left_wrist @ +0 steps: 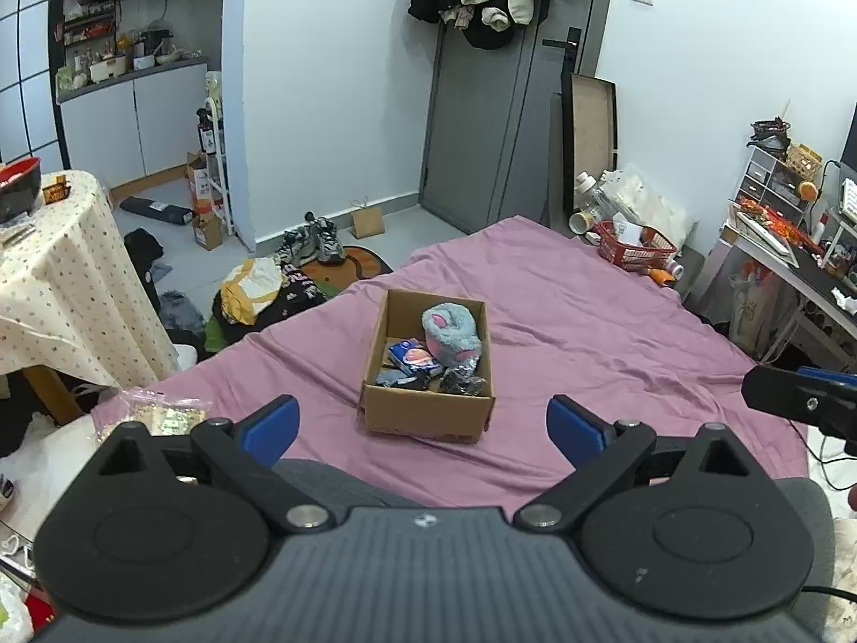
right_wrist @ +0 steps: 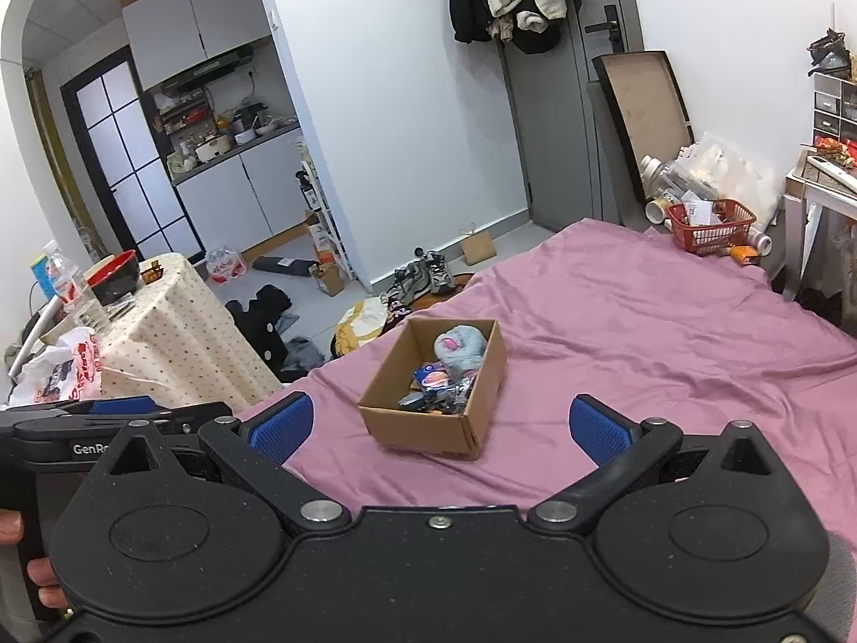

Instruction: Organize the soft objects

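A brown cardboard box (left_wrist: 428, 412) (right_wrist: 428, 428) sits on the pink bedsheet (left_wrist: 589, 332) (right_wrist: 643, 332). Inside it lie a fluffy grey-blue and pink plush (left_wrist: 452, 332) (right_wrist: 460, 348), a blue packet (left_wrist: 411, 356) (right_wrist: 431, 378) and dark soft items (left_wrist: 463, 380). My left gripper (left_wrist: 423, 426) is open and empty, held back short of the box. My right gripper (right_wrist: 442, 428) is open and empty too, also short of the box. The right gripper's tip (left_wrist: 792, 394) shows at the right edge of the left wrist view; the left gripper's body (right_wrist: 112, 423) shows at the left of the right wrist view.
A table with a dotted cloth (left_wrist: 64, 289) (right_wrist: 177, 337) stands left of the bed, with a red bowl (right_wrist: 112, 276) on it. Clothes and shoes (left_wrist: 316, 246) litter the floor. A red basket (left_wrist: 637, 246) (right_wrist: 712, 225) sits at the bed's far corner by a desk (left_wrist: 792, 262).
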`<state>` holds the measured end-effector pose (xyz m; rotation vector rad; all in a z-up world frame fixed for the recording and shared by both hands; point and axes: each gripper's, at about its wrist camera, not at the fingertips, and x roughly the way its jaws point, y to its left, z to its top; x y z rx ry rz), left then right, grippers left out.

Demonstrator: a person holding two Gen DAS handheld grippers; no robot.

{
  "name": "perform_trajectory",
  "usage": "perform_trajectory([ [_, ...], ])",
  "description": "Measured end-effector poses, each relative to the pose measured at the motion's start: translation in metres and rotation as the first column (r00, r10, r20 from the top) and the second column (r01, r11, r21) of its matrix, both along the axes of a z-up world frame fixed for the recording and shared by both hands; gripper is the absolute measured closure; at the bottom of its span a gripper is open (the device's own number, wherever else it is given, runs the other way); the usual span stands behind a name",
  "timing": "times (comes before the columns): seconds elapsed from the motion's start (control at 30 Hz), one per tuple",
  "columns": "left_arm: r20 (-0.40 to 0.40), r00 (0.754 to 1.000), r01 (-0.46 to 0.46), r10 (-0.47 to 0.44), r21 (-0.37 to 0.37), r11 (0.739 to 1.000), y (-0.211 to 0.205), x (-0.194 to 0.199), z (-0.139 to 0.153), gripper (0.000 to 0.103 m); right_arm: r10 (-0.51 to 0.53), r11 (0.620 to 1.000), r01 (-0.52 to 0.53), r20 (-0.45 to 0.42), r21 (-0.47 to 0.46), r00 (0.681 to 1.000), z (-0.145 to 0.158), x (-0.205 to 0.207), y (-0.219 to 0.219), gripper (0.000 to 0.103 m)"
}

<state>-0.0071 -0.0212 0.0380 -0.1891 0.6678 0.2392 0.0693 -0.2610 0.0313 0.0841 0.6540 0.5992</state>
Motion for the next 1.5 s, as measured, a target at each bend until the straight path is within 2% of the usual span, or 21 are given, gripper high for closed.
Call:
perform_trajectory([
  [1.5,-0.012,1.000,-0.007,0.006,-0.007,1.000,0.0053,-0.0027,-0.0077,0.005,-0.025,1.000,0.025,-0.015,-0.017,1.000,-0.0089,0.0049,0.0009,0.000],
])
